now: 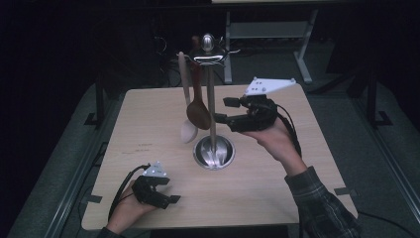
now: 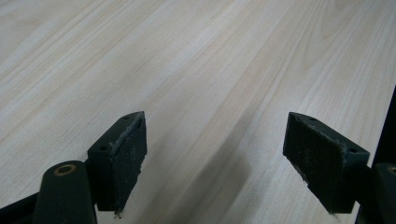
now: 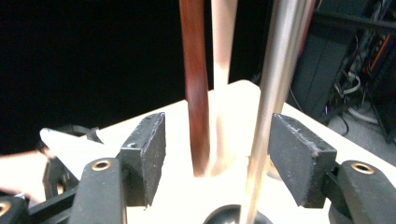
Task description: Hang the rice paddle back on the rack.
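Note:
A metal utensil stand (image 1: 212,109) rises from a round base (image 1: 214,152) at the table's middle. From its top hang a dark brown wooden spoon (image 1: 198,115) and a pale spoon (image 1: 188,130). My right gripper (image 1: 224,110) hovers just right of the pole, open, with its jaws pointing left at it. In the right gripper view (image 3: 217,154) the pole (image 3: 275,93) stands close by the right pad, with the brown handle (image 3: 196,93) and pale handle (image 3: 223,56) farther off; nothing is pinched. My left gripper (image 1: 169,192) rests low at the front left, open (image 2: 215,154) over bare wood.
The light wooden table (image 1: 277,188) has dark floor around it. A grey metal frame (image 1: 302,44) stands behind its far edge. The table's right edge (image 2: 385,116) lies close by the left gripper's right jaw.

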`<state>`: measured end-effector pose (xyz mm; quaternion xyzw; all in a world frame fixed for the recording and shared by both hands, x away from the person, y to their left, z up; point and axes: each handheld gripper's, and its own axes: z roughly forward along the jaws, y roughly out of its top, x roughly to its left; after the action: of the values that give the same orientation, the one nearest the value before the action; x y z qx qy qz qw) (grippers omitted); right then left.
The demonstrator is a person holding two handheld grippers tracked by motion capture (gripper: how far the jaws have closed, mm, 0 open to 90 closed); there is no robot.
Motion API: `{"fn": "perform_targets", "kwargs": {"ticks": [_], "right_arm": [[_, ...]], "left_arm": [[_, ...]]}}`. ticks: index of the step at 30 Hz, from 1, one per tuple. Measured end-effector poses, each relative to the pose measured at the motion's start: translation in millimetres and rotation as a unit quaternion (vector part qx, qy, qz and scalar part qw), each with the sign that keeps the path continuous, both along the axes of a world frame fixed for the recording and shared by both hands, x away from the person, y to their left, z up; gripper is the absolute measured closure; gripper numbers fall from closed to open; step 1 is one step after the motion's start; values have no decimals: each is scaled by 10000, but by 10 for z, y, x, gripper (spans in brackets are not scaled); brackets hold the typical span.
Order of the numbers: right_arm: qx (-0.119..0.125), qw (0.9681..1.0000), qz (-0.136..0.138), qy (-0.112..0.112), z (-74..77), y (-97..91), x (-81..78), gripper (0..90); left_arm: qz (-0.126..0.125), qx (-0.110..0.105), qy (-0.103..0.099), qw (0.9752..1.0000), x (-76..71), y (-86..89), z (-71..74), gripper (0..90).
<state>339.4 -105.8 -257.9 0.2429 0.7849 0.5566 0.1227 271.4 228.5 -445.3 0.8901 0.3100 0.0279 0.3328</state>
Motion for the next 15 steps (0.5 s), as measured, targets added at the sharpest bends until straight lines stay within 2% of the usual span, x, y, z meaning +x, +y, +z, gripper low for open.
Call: {"fn": "perform_targets", "kwargs": {"ticks": [1, 2, 3, 5, 6, 7, 9, 10, 11, 15], "right_arm": [[-47, 10000, -6, 8, -62, -31, -5, 352], [-47, 10000, -6, 8, -62, -31, -5, 352], [-137, 9999, -14, 102, -201, -99, -26, 342], [-187, 9997, -22, 167, -308, -152, -47, 335], [-187, 9997, -22, 167, -308, -152, -47, 335], [-266, 9994, -30, 233, -445, -224, -75, 323], [-318, 9990, -38, 323, -554, -279, -98, 312], [-318, 9990, -38, 323, -554, -279, -98, 312], [-394, 9983, -59, 425, -675, -341, -123, 303], [-510, 9972, -124, 539, -861, -441, -167, 295]], "left_arm": [[-3, -2, 1, 10000, 0, 0, -1, 213], [-3, 5, -16, 10000, 1, 1, 1, 213], [11, -29, -26, 10000, -2, -1, -3, 212], [4, -37, -45, 10000, 0, 0, -5, 213], [4, -37, -45, 10000, 0, 0, -5, 213], [-4, -39, -47, 10000, 1, 1, -7, 213], [-9, -39, -36, 10000, 3, 1, -13, 213], [-9, -39, -36, 10000, 3, 1, -13, 213], [-26, -19, -9, 10000, 4, 4, -10, 213], [1, -43, -39, 10000, 4, 5, -15, 212]]}}
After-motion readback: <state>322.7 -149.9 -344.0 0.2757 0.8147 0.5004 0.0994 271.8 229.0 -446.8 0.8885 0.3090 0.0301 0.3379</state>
